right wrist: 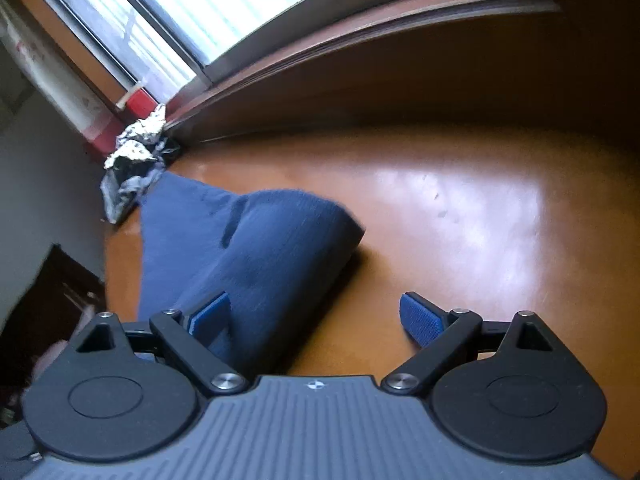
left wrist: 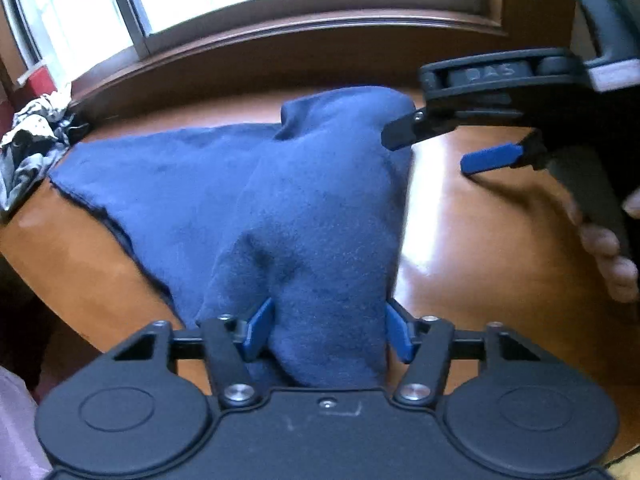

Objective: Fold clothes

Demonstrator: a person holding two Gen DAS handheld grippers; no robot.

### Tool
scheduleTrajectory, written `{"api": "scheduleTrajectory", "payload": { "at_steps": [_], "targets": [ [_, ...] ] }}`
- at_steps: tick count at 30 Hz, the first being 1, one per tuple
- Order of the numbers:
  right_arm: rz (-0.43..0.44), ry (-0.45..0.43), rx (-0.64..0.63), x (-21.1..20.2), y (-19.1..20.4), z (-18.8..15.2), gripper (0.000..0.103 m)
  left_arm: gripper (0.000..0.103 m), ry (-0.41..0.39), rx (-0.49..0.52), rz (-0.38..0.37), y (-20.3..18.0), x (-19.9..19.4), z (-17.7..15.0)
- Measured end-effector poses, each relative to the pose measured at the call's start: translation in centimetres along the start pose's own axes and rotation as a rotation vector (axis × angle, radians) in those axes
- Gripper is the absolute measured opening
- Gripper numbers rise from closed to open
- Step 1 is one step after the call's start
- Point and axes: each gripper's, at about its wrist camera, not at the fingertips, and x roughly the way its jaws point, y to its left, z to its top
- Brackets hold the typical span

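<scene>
Blue fleece, a garment (left wrist: pixel 248 184) part-folded, lies on the glossy orange-brown worktop (left wrist: pixel 460 216), a crumpled patterned cloth (left wrist: pixel 32 148) at its far left corner. A raised fold is bracketed by the left tongs (left wrist: pixel 328 328), both pads at the cloth; a firm pinch cannot be confirmed. The fold is best gripped fully and laid flat across. The right tongs (right wrist: pixel 316 320) are spread, empty, beside the roll.

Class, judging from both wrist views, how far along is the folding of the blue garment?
Done: one side of the blue garment lies flat on the wooden table. In hand: the left claw has a bunched fold between its fingers. The right claw stands open, holding nothing. Left: flattening that raised fold; the patterned cloth waits unfolded.
</scene>
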Motion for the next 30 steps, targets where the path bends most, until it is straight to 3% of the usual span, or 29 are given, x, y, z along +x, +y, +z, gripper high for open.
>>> {"api": "scheduleTrajectory", "payload": {
  "at_steps": [10,16,20,26,30],
  "targets": [
    [0.022,0.006,0.078,-2.6,1.7,-3.0,0.094,0.063,-0.002,-0.048,-0.153,3.1,-1.0,0.5],
    [-0.021,-0.025,0.077,-2.7,4.1,-5.3,0.095,0.061,-0.034,-0.048,-0.334,7.3,-1.5,1.4],
    [-0.089,-0.103,0.137,-3.1,5.3,-7.4,0.095,0.071,-0.103,0.093,-0.319,10.0,-2.3,2.0],
    [-0.179,-0.224,0.309,-3.4,8.5,-11.6,0.095,0.071,-0.114,0.234,-0.368,14.8,0.3,2.2],
    [-0.082,-0.282,0.406,-2.9,9.9,-14.4,0.095,0.071,-0.109,0.273,-0.342,15.0,2.2,2.9]
  ]
}}
